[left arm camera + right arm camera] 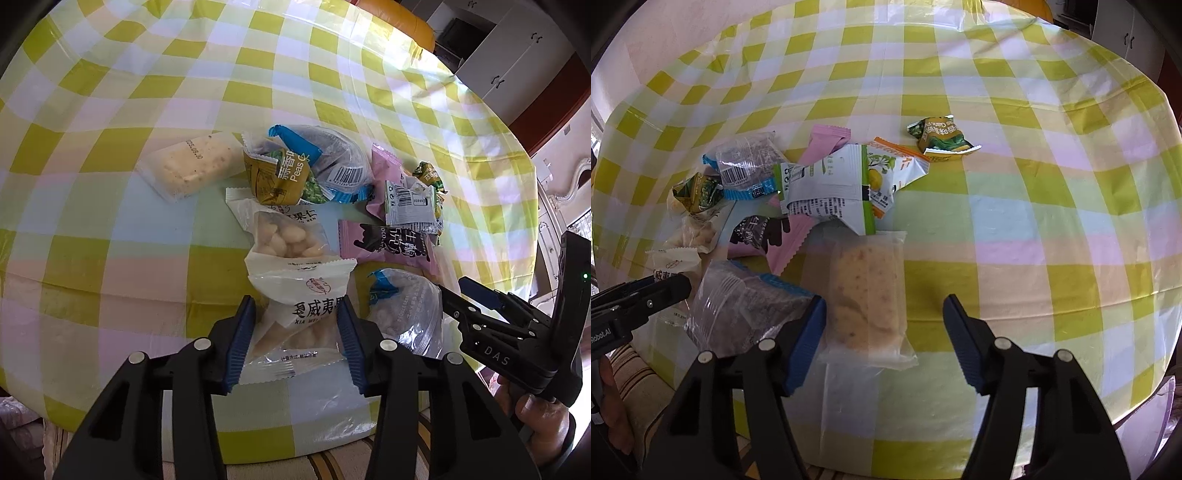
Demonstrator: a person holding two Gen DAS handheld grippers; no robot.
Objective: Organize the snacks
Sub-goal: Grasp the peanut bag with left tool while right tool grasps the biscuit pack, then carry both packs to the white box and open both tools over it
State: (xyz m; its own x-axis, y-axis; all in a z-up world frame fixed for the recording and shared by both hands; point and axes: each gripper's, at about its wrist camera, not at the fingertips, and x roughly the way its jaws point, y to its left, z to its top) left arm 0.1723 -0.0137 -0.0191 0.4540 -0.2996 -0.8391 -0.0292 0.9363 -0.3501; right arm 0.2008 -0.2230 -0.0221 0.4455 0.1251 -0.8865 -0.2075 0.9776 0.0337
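Snack packets lie in a loose pile on a checked tablecloth (110, 206). My left gripper (295, 314) has its jaws on both sides of a white macadamia packet (299, 295); they touch its edges. Beyond it lie a second white nut packet (284, 236), a green pea packet (280, 177) and a pink packet (388, 243). My right gripper (884, 314) is open, with a frosted pastry bar (866, 295) between its fingers, nearer the left one. A clear packet of dark snack (746, 306) lies left of it. The right gripper (476, 299) also shows in the left view.
A second pastry bar (192, 166) lies at the pile's left. A white-green packet (827, 184) and a small green packet (942, 138) lie farther back. The table's near edge (923, 458) is just below the grippers. White cabinets (517, 55) stand beyond.
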